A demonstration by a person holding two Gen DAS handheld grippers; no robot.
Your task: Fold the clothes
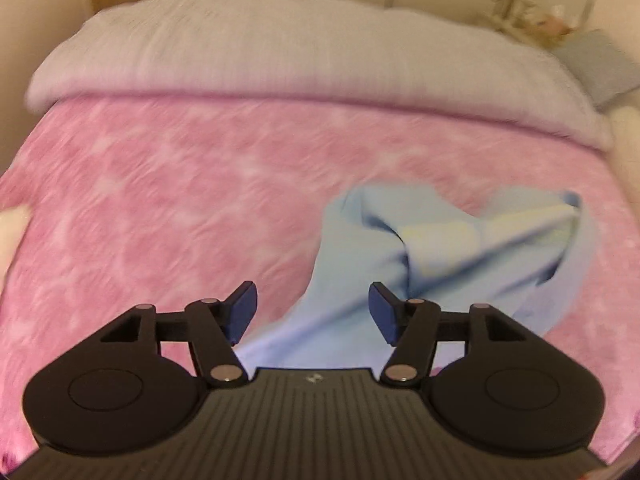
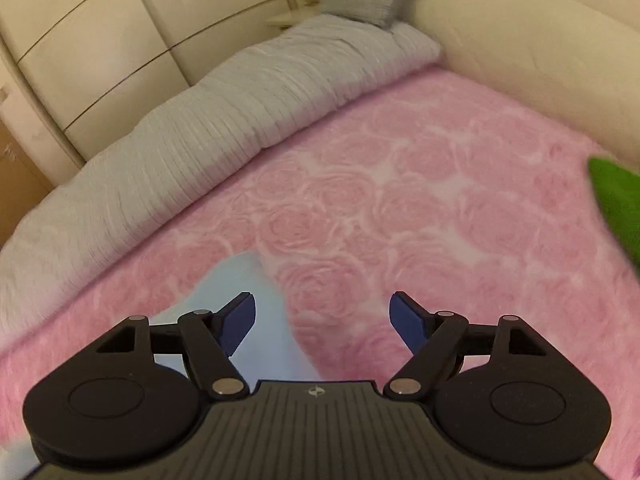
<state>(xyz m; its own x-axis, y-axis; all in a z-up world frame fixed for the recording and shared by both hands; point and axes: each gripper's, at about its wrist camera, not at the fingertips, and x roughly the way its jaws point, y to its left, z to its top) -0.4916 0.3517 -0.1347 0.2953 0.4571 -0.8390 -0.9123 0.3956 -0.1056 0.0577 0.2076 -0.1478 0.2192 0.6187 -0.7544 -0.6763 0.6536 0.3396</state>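
Both grippers empty, fingers spread: light-blue garment [image 1: 420, 264] lies crumpled on pink blanket [image 1: 160, 208], at 1 o'clock off left gripper [image 1: 312, 312], 10 o'clock off right gripper [image 2: 322, 322].

Green cloth [image 2: 618, 200] cut off by right edge; shelf items [image 1: 548, 20] blurred

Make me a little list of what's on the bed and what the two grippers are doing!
surface: pink blanket with a rose pattern
far edge of the bed: grey ribbed duvet
main garment: light blue garment, crumpled, not yet folded
other cloth: green cloth, only partly in view at the right wrist picture's right edge
left gripper: open, above the near end of the light blue garment, holding nothing
right gripper: open, holding nothing, with a corner of the blue garment under its left finger
picture quality: blurred
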